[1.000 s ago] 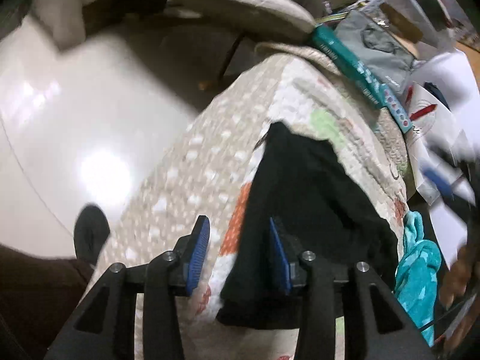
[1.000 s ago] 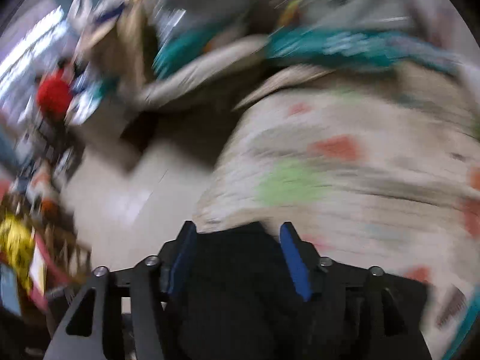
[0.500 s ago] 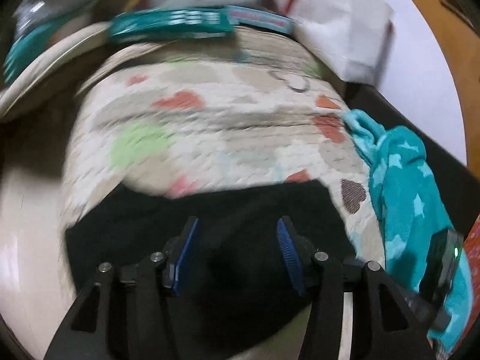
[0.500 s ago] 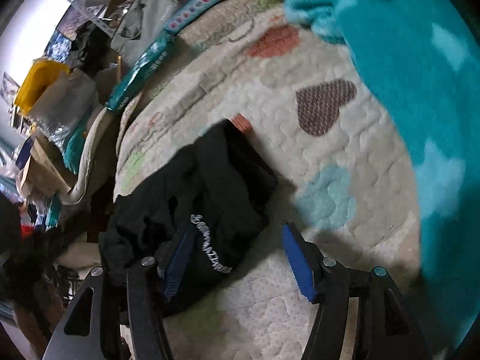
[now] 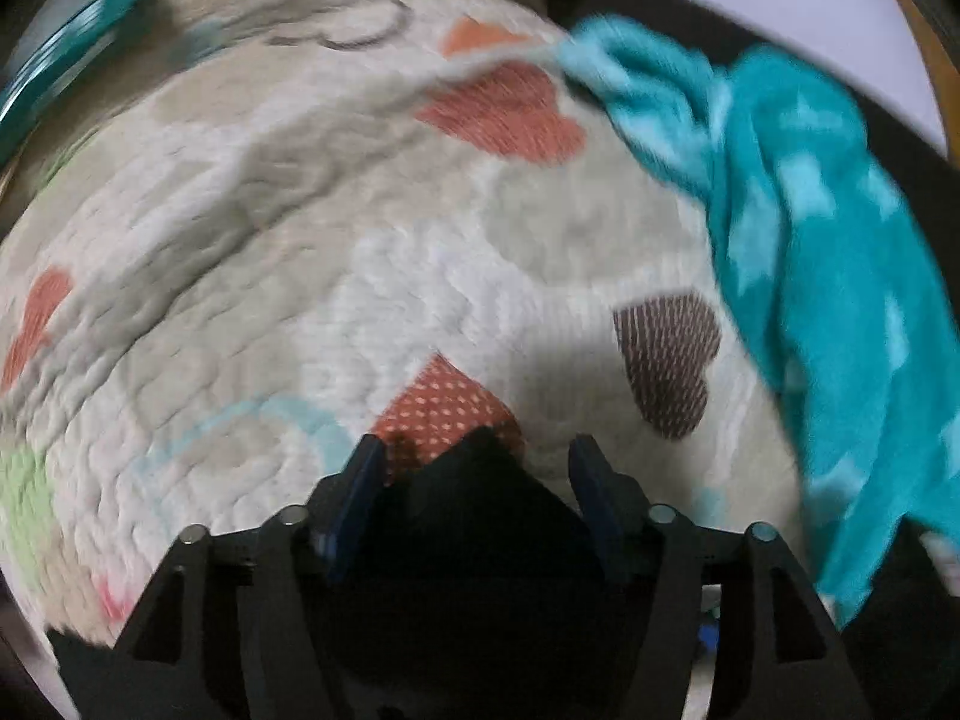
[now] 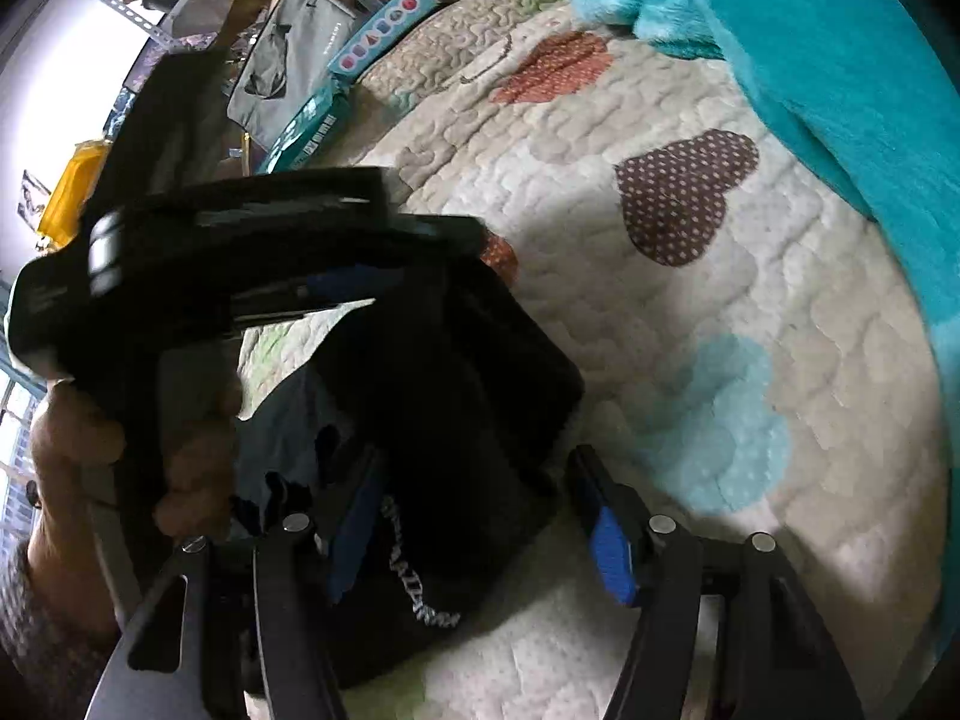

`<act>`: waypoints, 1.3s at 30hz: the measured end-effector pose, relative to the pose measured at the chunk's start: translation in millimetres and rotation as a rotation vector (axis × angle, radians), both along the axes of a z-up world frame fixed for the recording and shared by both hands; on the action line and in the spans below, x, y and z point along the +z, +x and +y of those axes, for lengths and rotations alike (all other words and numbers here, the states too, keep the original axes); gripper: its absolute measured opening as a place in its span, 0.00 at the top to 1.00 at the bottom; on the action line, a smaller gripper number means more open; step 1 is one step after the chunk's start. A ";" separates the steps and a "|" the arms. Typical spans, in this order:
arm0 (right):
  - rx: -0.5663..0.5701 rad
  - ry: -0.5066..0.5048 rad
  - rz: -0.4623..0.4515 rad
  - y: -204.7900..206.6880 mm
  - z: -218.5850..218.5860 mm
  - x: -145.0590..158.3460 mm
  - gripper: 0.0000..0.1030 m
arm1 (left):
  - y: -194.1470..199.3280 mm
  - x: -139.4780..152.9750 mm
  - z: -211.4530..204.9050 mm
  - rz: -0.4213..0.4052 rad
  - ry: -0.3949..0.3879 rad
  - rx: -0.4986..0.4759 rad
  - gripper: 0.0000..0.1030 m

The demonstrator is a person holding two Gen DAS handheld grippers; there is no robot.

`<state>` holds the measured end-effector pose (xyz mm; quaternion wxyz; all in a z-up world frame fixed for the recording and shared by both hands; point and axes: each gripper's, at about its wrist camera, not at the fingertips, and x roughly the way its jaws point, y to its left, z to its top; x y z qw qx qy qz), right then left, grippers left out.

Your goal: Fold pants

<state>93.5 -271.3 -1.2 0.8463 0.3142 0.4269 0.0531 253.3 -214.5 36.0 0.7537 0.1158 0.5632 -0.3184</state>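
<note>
Two views disagree on how much of the black pants (image 6: 456,396) you can see. In your right wrist view, starting at the left edge, your hand (image 6: 120,468) wraps the handle of the left gripper (image 6: 420,258), whose dark, motion-smeared body crosses the upper left of the frame with its tips over the far corner of the pants; whether those tips pinch the cloth is not readable there. The pants lie bunched in the centre and lower left on the quilt (image 6: 750,324), with a line of white lettering low between the blue pads of your right gripper (image 6: 474,516). Its jaws stand wide apart, the left pad over the fabric, the right pad above bare quilt. Right of that sit a brown dotted heart and a pale blue patch, then the teal blanket (image 6: 852,72) along the right edge. Boxes and a grey bag crowd the upper left, beyond the quilt.

Your left wrist view shows none of that clutter clearly. It is blurred throughout: quilt across the left and middle, a peak of the pants (image 5: 480,510) rising at bottom centre between the spread jaws of the left gripper (image 5: 474,480), nothing clamped, and the teal blanket (image 5: 840,276) at the right. The pants' remainder is cut off below the frame.
</note>
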 end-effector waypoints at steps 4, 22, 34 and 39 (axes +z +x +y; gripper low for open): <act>0.055 -0.008 -0.003 8.4 10.5 0.2 0.58 | -11.6 -4.7 -5.7 -0.087 0.107 -0.030 0.74; 0.418 -0.186 -0.245 -21.6 123.1 111.1 0.77 | -62.4 112.7 183.6 -0.173 -0.273 0.304 0.92; 0.854 -0.551 -0.250 -34.6 303.8 70.4 0.77 | -89.9 9.8 357.7 -0.021 -0.353 0.752 0.93; 0.985 -0.841 -0.329 -62.3 347.2 25.4 0.43 | -96.6 -11.6 384.6 0.091 -0.387 0.885 0.79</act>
